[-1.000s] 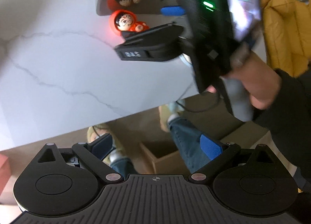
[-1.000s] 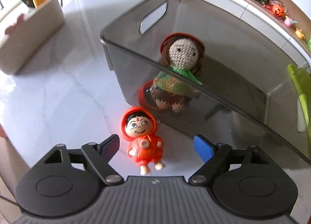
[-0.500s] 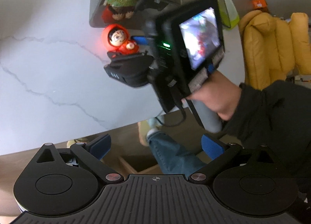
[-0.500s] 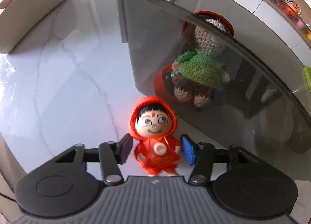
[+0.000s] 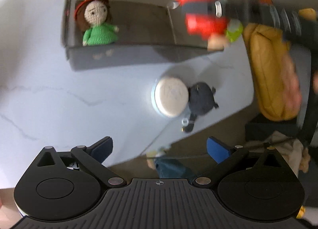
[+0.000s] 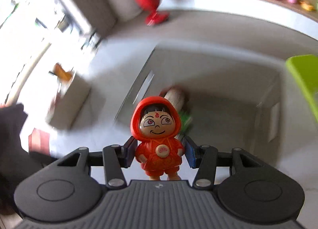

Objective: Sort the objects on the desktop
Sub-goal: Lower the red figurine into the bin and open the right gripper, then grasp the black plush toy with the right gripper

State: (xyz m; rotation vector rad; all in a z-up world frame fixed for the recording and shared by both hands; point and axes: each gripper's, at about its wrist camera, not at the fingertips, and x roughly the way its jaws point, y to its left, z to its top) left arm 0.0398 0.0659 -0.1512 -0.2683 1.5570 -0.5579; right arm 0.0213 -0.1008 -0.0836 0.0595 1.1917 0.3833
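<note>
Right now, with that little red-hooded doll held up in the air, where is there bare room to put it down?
Inside the grey bin, the floor right of the crocheted doll is bare. The marble tabletop left of the white-headed dark figure is open too. Around that figure, near the table edge, it is tighter. The right gripper clamps the red-hooded figurine.

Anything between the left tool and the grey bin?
In the left wrist view, a white-capped dark plush lies on the table between the open left tool and the grey bin.
</note>
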